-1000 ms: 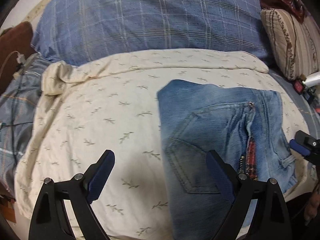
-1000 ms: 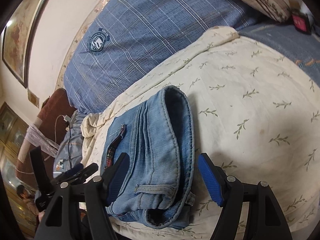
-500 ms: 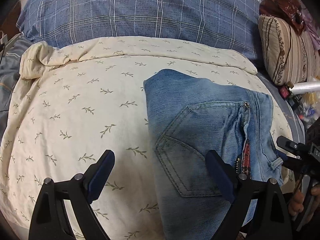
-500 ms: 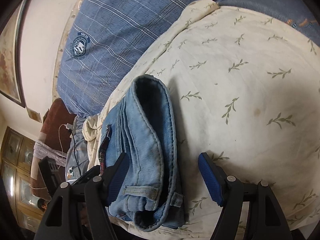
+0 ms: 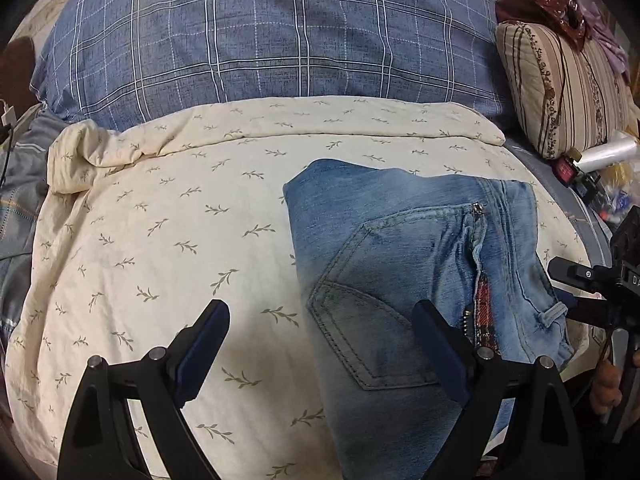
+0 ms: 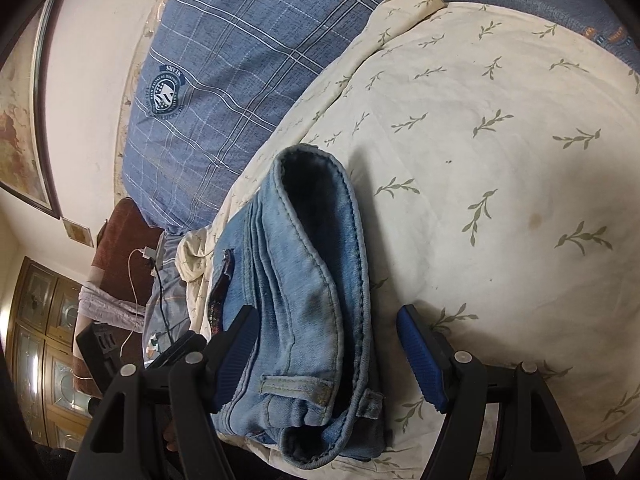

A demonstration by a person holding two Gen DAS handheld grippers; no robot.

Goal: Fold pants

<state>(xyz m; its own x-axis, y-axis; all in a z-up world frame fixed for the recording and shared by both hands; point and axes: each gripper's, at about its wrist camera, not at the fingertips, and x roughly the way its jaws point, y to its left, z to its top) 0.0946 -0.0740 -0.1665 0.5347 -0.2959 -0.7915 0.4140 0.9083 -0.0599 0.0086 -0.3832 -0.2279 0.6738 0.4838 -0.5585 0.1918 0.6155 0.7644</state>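
Left wrist view: folded blue jeans (image 5: 416, 280) lying flat on a cream leaf-print quilt (image 5: 160, 240), in the right half, back pocket up, zipper and a red plaid strip showing along the right side, waistband with a belt loop at the near right. Left gripper (image 5: 320, 344) spread wide, gripping nothing; left pad over bare quilt, right pad (image 5: 438, 350) over the pocket area of the jeans. Blue plaid pillow (image 5: 280, 48) at the far side, striped cushion (image 5: 560, 92) far right. Right gripper (image 5: 592, 288) partly visible at the right edge, beside the waistband.

Right wrist view: jeans (image 6: 304, 292) seen end-on, waistband stacked in layers, folded edge curling open toward the far side. Right gripper (image 6: 326, 354) open, straddling the waistband end; cannot tell whether the left pad touches the denim, right pad standing clear over the quilt (image 6: 500, 160). Plaid pillow (image 6: 224, 88) far left, wall beyond.
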